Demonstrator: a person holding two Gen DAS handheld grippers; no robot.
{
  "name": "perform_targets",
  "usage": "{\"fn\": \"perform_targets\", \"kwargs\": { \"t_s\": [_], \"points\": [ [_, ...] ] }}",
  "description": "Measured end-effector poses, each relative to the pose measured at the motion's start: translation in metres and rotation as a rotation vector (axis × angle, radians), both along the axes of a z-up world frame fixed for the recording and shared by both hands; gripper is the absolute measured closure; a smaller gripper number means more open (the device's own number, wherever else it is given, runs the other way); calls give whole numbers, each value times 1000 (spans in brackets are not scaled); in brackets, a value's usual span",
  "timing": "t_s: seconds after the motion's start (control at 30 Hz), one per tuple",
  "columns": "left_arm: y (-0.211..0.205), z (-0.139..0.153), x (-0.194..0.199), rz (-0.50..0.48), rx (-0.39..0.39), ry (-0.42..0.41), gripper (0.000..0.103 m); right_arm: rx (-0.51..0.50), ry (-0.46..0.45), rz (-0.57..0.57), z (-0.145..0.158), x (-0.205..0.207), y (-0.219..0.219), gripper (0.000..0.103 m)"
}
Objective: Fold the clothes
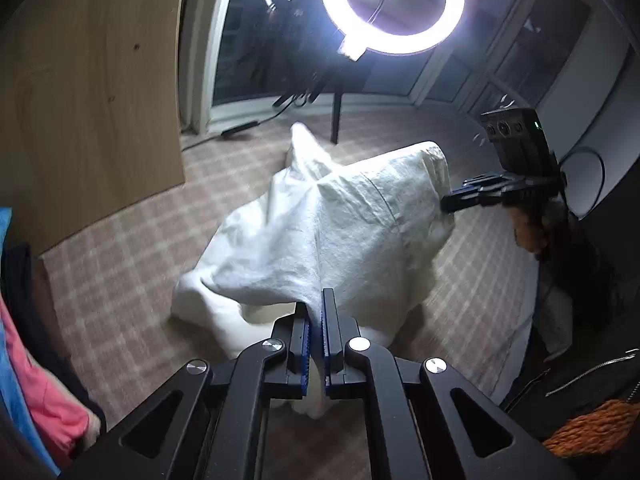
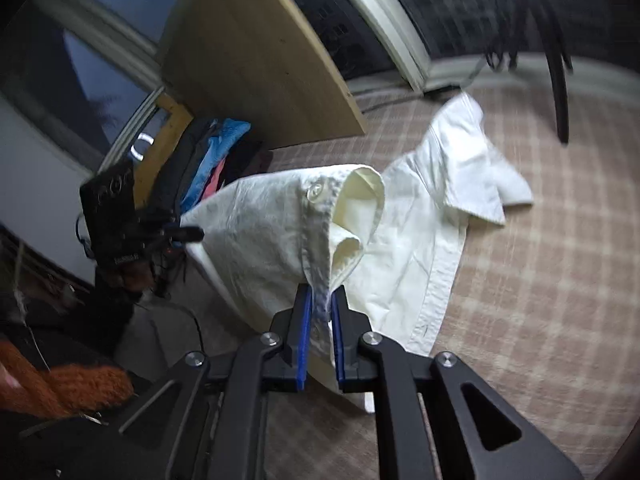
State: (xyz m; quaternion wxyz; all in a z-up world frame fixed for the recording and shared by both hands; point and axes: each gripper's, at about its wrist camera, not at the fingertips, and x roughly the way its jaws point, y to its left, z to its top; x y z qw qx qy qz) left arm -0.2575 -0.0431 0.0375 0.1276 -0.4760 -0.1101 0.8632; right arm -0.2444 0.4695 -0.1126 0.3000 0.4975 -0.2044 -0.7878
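Room dim, dark windows (image 1: 256,40), lit by a ring light (image 1: 392,4) on a stand. Floor covered by a plaid carpet (image 1: 132,256); a wood panel (image 1: 88,80) leans at its far left edge. White shirt (image 1: 320,232) is lifted off the carpet at the near side, stretched between both tools; its far part with a short sleeve (image 2: 480,168) lies on the carpet toward the window. Pile of clothes (image 2: 216,160), blue and pink, sits by the panel's foot. Left hand-held gripper (image 1: 316,320): blue pads together, clamped on a shirt edge. Right hand-held gripper (image 2: 320,312): pads pinching the button placket just below the collar (image 2: 360,196). One button (image 2: 314,192) visible near the collar.
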Motion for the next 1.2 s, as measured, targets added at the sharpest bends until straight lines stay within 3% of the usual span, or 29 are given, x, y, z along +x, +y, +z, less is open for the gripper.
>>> {"fn": "perform_targets", "kwargs": {
  "t_s": [0.1,0.17,0.27,0.33,0.4,0.5,0.57,0.67,0.73,0.8,0.9,0.97,1.17,1.2],
  "points": [
    [-16,-25,-34,19,9,-48,98,-18,-149,-71,-43,-42,10,93],
    [-29,-44,-64,46,18,-81,98,-20,-192,-114,-61,-64,16,94],
    [-47,-68,-98,99,21,-121,99,-19,-211,-173,-77,-89,24,95],
    [-49,-69,-99,80,46,-93,98,24,-187,-185,-71,-87,28,96],
    [-48,-70,-96,63,18,-79,94,67,-162,-196,-65,-84,31,96],
    [-64,-86,-100,127,5,-144,87,283,-106,-259,-54,-76,28,93],
    [-82,-90,-100,174,89,-170,87,302,7,-246,-31,-65,9,93],
    [-91,-66,-81,182,79,-90,84,398,153,-94,-3,-52,-51,92],
    [-92,-50,-66,177,-4,-48,76,507,214,29,3,-54,-92,90],
    [-92,-39,-53,173,-91,-21,76,578,246,123,3,-59,-122,73],
    [-93,-43,-37,180,-178,-24,76,469,154,189,4,-89,-154,72],
    [-91,-52,-27,200,-191,-38,76,459,118,194,7,-101,-183,72],
    [-73,-64,4,163,-145,21,75,610,6,197,-28,-136,-246,72],
    [-71,-66,6,151,-149,28,75,683,3,197,-34,-137,-254,72]
  ]
}}
